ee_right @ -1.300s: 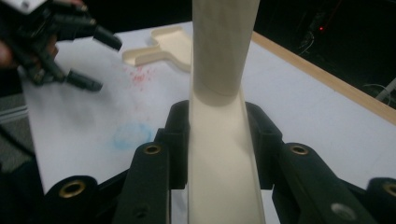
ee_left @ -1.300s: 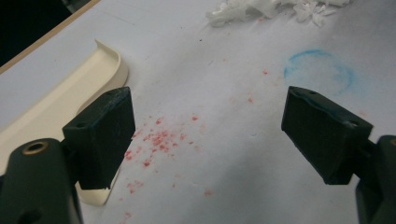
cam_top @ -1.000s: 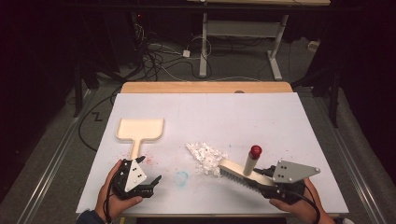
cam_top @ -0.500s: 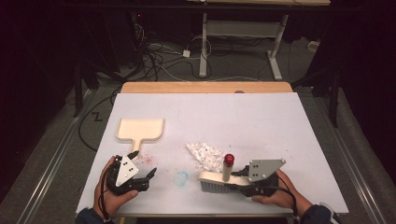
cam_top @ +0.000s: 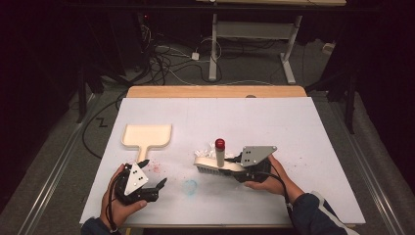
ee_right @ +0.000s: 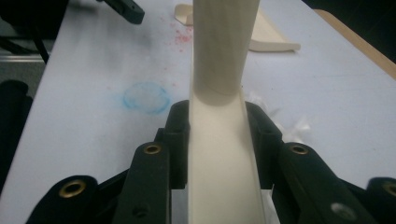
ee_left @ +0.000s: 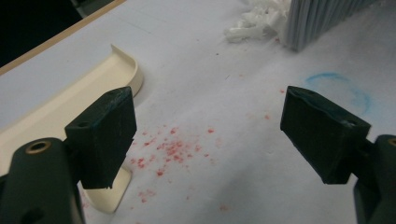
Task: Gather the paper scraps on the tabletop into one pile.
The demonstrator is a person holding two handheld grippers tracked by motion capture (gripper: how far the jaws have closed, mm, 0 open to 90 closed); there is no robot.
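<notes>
A cream brush (cam_top: pixel 214 165) with an upright red-tipped handle stands on the white table, and my right gripper (cam_top: pixel 243 172) is shut on its rear end. In the right gripper view the brush body (ee_right: pixel 219 154) runs between the closed jaws. A small pile of white scraps (cam_top: pixel 204 151) lies just beyond the bristles (ee_left: pixel 322 18). The cream dustpan (cam_top: pixel 147 136) lies flat to the left, its handle toward me. My left gripper (cam_top: pixel 155 189) hovers open near the handle end (ee_left: pixel 107 196), holding nothing.
Red specks (ee_left: pixel 173 150) dot the white table cover (cam_top: pixel 293 127) between the dustpan and the brush. A faint blue ring (cam_top: pixel 190 186) marks the sheet near the front edge. Cables and desk legs (cam_top: pixel 214 44) lie on the floor beyond the table.
My right gripper has carried the brush leftward and away from me, up against the scrap pile, which now sits behind the bristles. The left gripper has barely moved.
</notes>
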